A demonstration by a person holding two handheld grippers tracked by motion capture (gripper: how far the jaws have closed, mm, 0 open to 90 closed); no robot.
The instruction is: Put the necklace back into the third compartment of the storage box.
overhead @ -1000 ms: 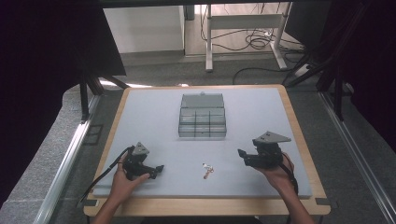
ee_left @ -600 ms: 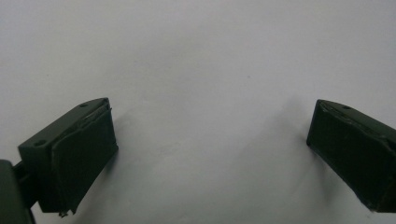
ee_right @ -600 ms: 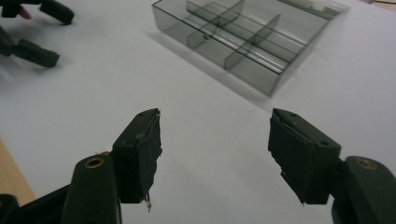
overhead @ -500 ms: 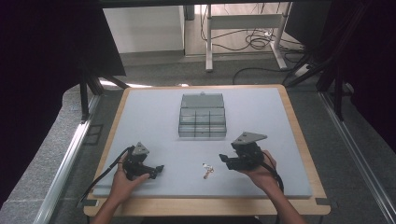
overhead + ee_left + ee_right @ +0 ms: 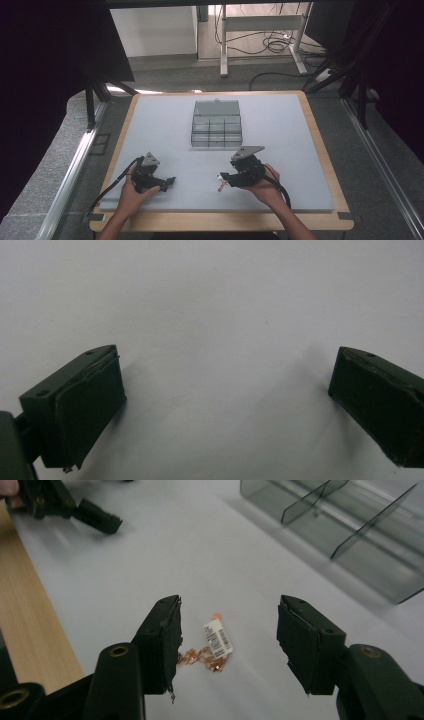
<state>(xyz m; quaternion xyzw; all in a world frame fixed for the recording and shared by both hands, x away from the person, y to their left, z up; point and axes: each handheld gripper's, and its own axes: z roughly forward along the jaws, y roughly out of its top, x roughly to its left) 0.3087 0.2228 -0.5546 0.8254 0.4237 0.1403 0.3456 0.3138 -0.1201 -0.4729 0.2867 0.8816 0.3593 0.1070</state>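
A wood-edged table [image 5: 320, 145] with a pale grey top stands on grey carpet [image 5: 45, 175]. Beyond it, a white desk frame [image 5: 260, 25] and loose cables [image 5: 275, 45]. Black curtains [image 5: 45, 60] hang at both sides.

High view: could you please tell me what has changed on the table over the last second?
The right gripper has slid leftward across the mat to the small copper chain with its white tag. Its jaws have just been closing and now straddle the chain, not yet pressing on it. The left gripper, the clear divided box and the chain itself have stayed where they were.
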